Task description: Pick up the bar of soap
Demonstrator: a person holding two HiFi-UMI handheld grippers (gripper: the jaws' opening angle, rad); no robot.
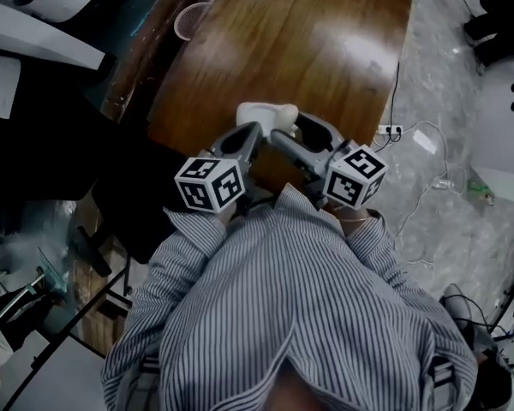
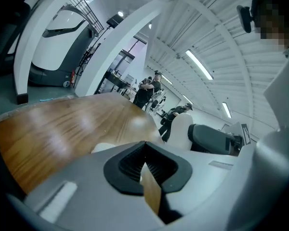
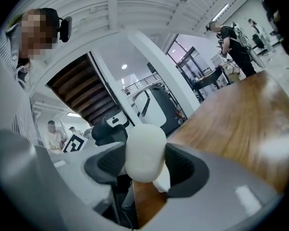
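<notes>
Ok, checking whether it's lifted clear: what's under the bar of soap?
The bar of soap, clamped in the right gripper, hides most of a white object beneath it; brown table lies below. Whether soap and object touch is covered.

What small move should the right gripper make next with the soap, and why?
Probably lift the right gripper straight up a little, jaws kept closed. They clamp the bar of soap from both sides, so the grasp looks done, yet the soap is low over the wooden table. The left gripper is shut and empty; it need not help.
</notes>
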